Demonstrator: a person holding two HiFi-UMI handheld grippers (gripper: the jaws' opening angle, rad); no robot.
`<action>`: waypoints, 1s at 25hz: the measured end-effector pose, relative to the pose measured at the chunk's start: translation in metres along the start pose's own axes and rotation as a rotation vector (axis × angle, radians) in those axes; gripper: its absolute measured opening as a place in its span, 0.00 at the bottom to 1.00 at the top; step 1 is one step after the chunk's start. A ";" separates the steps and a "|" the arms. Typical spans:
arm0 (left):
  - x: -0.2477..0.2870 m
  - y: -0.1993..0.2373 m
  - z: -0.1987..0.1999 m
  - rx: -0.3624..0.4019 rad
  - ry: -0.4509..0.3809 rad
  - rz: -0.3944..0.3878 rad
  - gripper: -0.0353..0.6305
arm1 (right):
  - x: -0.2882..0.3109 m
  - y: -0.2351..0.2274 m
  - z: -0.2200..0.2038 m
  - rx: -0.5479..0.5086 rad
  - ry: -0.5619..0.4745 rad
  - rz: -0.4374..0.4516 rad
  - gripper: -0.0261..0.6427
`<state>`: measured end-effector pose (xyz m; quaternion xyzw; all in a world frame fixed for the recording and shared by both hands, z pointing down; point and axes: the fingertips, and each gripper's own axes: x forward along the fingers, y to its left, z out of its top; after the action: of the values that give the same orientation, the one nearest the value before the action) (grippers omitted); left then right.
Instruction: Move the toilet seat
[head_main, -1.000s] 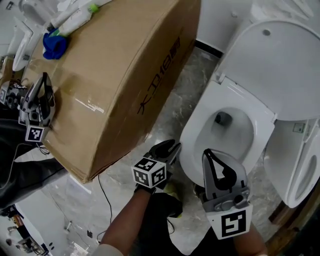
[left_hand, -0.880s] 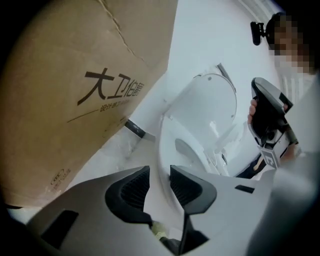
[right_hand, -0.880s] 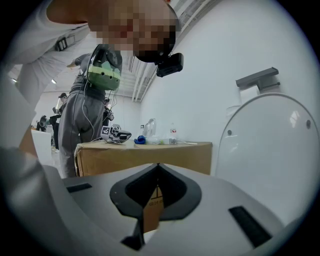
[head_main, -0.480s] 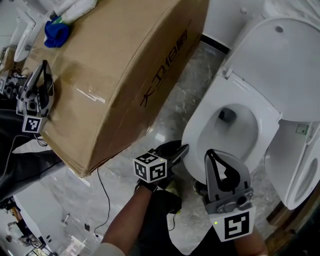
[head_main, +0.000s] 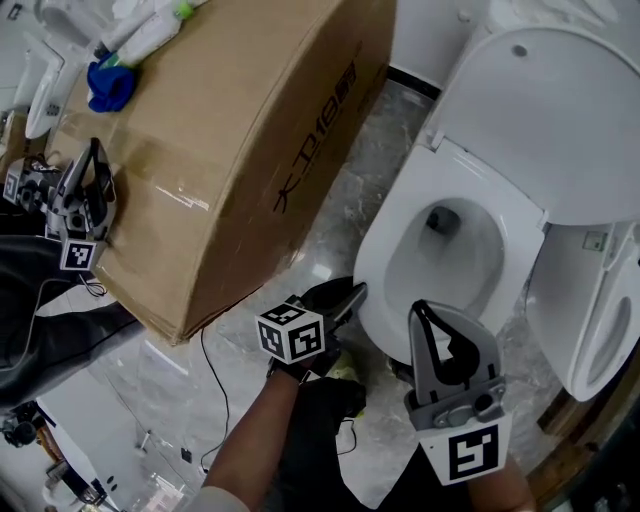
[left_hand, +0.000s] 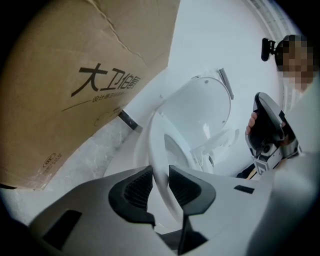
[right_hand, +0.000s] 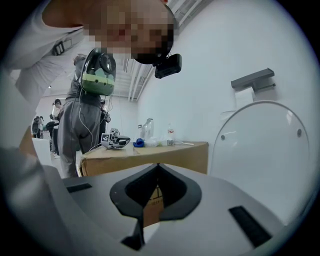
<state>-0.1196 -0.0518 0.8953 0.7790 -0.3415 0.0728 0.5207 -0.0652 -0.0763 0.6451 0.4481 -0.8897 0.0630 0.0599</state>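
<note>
The white toilet seat lies around the bowl opening, and the lid stands raised behind it. My left gripper is at the seat's front rim. In the left gripper view the seat rim runs between the two ribbed pads of that gripper, whose jaws are closing and touch it on both sides. My right gripper is held upright just in front of the bowl, off the seat. Its jaws meet at the tips with nothing between them.
A large cardboard box stands left of the toilet, close to the bowl. On it lie a third gripper, a blue cloth and bottles. Another white fixture is at the right. A thin cable crosses the marble floor.
My left gripper has edged a little closer onto the seat's front rim. The right gripper has barely moved, and the seat lies as before.
</note>
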 end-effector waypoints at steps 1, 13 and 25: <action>-0.003 -0.005 0.003 -0.003 0.006 0.002 0.22 | -0.003 -0.002 0.007 0.002 0.001 -0.008 0.06; -0.034 -0.100 0.076 0.016 0.017 -0.029 0.27 | -0.034 -0.028 0.120 0.026 -0.018 -0.102 0.06; -0.034 -0.159 0.146 -0.162 -0.041 0.005 0.29 | -0.039 -0.058 0.194 0.025 -0.035 -0.146 0.06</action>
<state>-0.0846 -0.1263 0.6930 0.7347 -0.3588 0.0304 0.5750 -0.0057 -0.1121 0.4508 0.5134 -0.8548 0.0616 0.0430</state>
